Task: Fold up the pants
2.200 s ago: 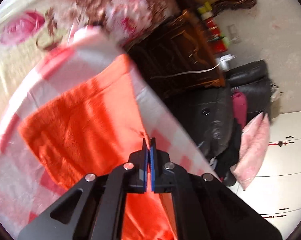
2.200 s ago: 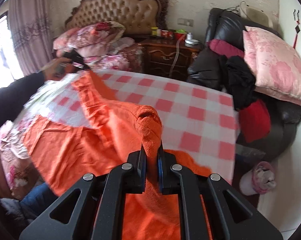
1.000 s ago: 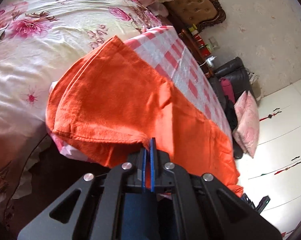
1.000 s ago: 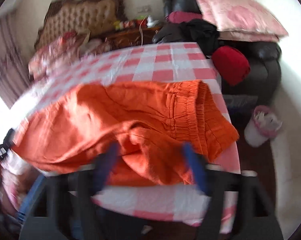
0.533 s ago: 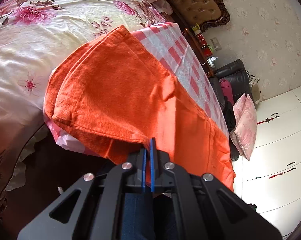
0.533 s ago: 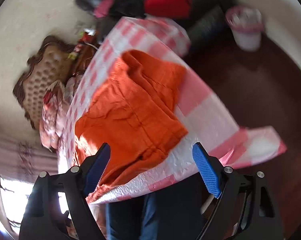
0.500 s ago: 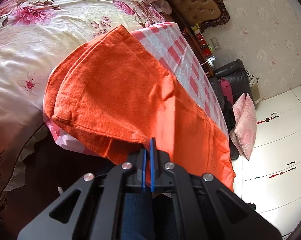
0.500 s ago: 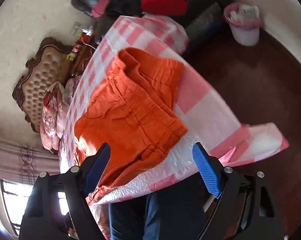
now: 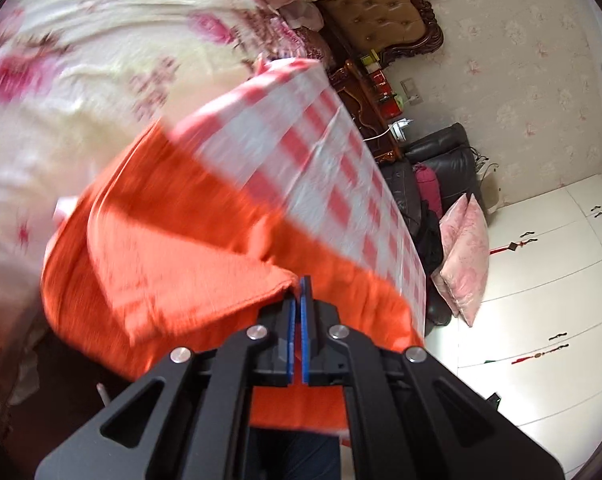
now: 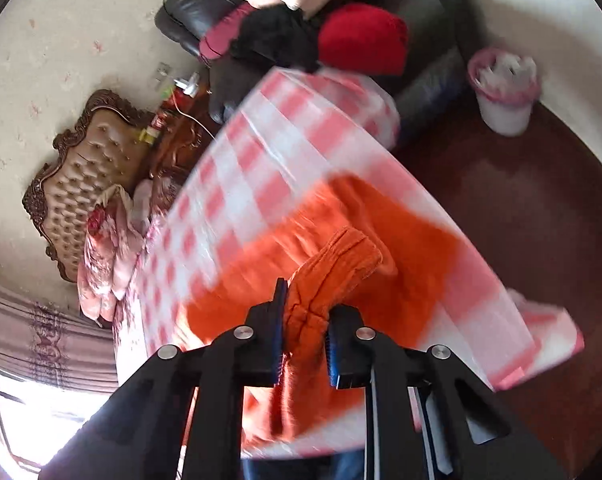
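Pants (image 9: 173, 264), bright orange, lie spread over a pink-and-white checked cloth (image 9: 325, 160) on the table, filling the lower part of both views; in the left wrist view the left gripper (image 9: 300, 292) has its blue pads pressed together on a folded corner of the fabric, which stretches away toward 10 o'clock; in the right wrist view the right gripper (image 10: 303, 312) is clamped around a thick bunch of the same pants (image 10: 333, 264), the gathered edge rising toward 1 o'clock; a padded headboard (image 10: 89, 168) sits at 9 o'clock there, a pink-lined bin (image 10: 505, 92) at 2 o'clock; both views are blurred.
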`<state>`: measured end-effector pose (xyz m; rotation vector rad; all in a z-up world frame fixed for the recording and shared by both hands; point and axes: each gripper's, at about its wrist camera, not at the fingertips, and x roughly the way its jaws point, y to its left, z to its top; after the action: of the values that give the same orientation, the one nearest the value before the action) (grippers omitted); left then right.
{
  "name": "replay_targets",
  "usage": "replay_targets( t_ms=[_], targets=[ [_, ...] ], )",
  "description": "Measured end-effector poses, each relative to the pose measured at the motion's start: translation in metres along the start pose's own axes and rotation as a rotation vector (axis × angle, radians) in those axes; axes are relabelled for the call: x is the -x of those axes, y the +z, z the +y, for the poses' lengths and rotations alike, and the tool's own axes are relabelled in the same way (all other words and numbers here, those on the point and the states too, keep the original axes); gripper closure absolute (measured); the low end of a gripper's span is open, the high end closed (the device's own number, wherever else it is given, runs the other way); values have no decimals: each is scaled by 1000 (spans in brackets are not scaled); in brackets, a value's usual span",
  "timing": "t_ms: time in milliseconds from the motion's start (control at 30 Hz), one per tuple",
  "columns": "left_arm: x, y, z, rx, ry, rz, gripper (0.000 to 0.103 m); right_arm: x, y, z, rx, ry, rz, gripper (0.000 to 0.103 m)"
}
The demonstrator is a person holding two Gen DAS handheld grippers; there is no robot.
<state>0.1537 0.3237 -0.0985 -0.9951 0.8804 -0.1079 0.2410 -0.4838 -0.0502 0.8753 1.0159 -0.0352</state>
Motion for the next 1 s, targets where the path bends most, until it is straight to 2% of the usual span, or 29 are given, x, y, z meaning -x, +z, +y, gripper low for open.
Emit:
replay_targets(
  t_ms=[67,100,133,200,233,300,400,433,500,600,667,800,933,967,1000],
  targets=[
    [-9,34,-31,-21,-14,16,102,-12,29,29,40,-17,17,85],
    [-10,51,-43,-22,-11,7,102,-21,52,49,50,8,31,86],
    [-6,70,-57,-3,-23,-13,102,-22,71,65,61,73,17,86],
    [12,76,-78,-39,-49,-65,102,-4,92,84,113,143,-87,86],
    [22,72,-85,-72,-54,-90,102,6,94,86,145,176,-127,86],
    [40,49,-83,-116,-44,-103,102,8,86,69,168,170,-119,86],
    [40,1,-48,-137,-27,-47,102,-16,64,21,191,51,-39,86],
    [32,-21,-28,-139,12,-11,102,-27,57,6,193,16,-8,86],
    [19,-48,4,-104,41,40,102,-47,41,-35,175,-62,49,86],
    [3,-81,53,-11,73,92,102,-59,30,-71,142,-100,90,86],
    [1,-91,66,12,70,92,102,-59,28,-75,168,-90,89,86],
    [3,-88,68,14,69,81,102,-58,28,-72,182,-120,88,86],
    [27,-88,52,-7,33,22,102,-27,19,-51,185,-25,44,86],
    [30,-87,51,-12,39,17,102,-23,16,-53,181,-14,42,86],
    [30,-87,52,-19,49,23,102,-24,16,-55,194,-40,45,86]
  ],
)
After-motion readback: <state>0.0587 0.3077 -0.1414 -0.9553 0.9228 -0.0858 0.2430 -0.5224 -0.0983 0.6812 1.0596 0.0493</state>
